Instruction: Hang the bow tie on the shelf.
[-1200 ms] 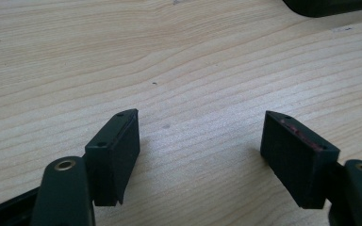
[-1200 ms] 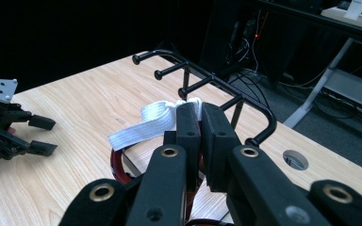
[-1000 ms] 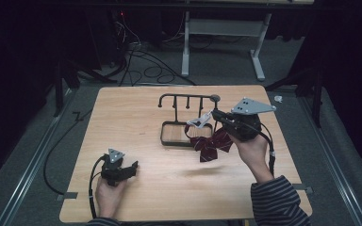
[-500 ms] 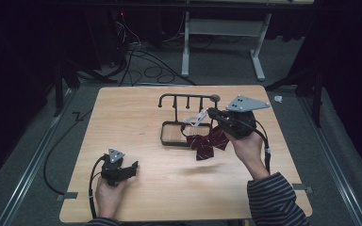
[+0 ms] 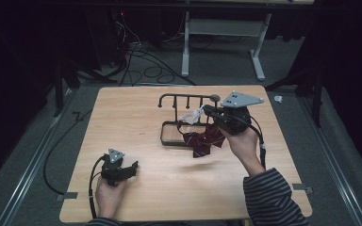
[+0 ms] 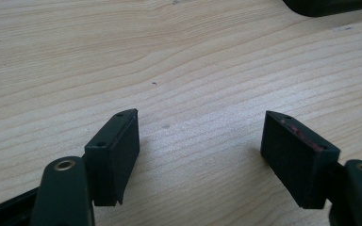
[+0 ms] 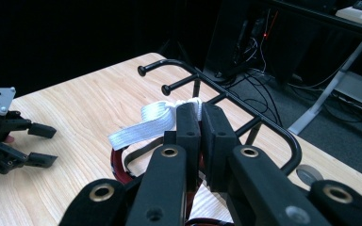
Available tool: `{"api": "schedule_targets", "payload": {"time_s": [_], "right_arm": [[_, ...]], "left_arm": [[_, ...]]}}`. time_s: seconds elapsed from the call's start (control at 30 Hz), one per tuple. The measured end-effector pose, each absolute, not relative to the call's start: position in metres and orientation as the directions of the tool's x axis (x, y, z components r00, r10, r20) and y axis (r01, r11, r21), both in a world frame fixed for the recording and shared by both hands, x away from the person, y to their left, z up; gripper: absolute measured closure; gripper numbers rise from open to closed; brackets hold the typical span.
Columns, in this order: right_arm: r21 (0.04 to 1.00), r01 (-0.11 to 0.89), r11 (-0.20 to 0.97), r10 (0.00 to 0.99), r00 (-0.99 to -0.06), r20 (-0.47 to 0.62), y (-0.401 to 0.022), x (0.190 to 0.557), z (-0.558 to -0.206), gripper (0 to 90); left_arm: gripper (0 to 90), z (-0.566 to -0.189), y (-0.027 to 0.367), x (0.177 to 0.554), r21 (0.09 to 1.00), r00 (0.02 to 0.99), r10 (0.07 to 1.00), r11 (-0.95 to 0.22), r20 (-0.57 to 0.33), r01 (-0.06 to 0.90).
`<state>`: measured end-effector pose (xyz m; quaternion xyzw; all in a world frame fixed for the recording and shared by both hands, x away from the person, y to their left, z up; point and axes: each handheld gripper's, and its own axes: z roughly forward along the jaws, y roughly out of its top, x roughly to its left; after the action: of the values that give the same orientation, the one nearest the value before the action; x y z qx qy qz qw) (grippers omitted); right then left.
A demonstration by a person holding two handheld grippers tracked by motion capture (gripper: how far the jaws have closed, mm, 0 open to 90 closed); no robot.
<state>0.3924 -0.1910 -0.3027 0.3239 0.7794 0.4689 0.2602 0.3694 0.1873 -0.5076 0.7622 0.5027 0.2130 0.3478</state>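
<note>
A burgundy striped bow tie [image 5: 202, 140] hangs above the table from its white strap [image 5: 192, 116]. My right gripper [image 5: 206, 110] is shut on that strap, just in front of the black peg rack [image 5: 187, 97]. In the right gripper view the jaws [image 7: 200, 110] pinch the white strap [image 7: 143, 123], which loops out to the left. The rack's top bar [image 7: 245, 101] and its pegs lie right behind, and a bit of the red tie [image 7: 115, 169] shows below. My left gripper [image 5: 133, 167] rests open on the table at the near left. Its jaws [image 6: 200, 141] stand wide apart over bare wood.
The rack's rectangular base frame [image 5: 169, 141] sits on the light wooden table [image 5: 136, 117] under the tie. Cables trail from both grippers. Beyond the table's far edge lie floor cables [image 5: 136, 56] and a desk's white legs [image 5: 259, 52].
My right gripper has carried the bow tie a little left and back, closer to the rack's pegs. The left gripper has stayed still.
</note>
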Motion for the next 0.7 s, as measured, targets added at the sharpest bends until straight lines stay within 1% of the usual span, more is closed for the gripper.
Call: {"api": "schedule_targets", "payload": {"time_s": [0.7], "right_arm": [[0.891,0.273,0.361,0.746,-0.659,-0.100,-0.178,0.409,-0.302,88.2]], "left_arm": [[29.2,-0.508,0.187,0.369,0.745,0.404,0.914,-0.252,-0.026,0.618]]}}
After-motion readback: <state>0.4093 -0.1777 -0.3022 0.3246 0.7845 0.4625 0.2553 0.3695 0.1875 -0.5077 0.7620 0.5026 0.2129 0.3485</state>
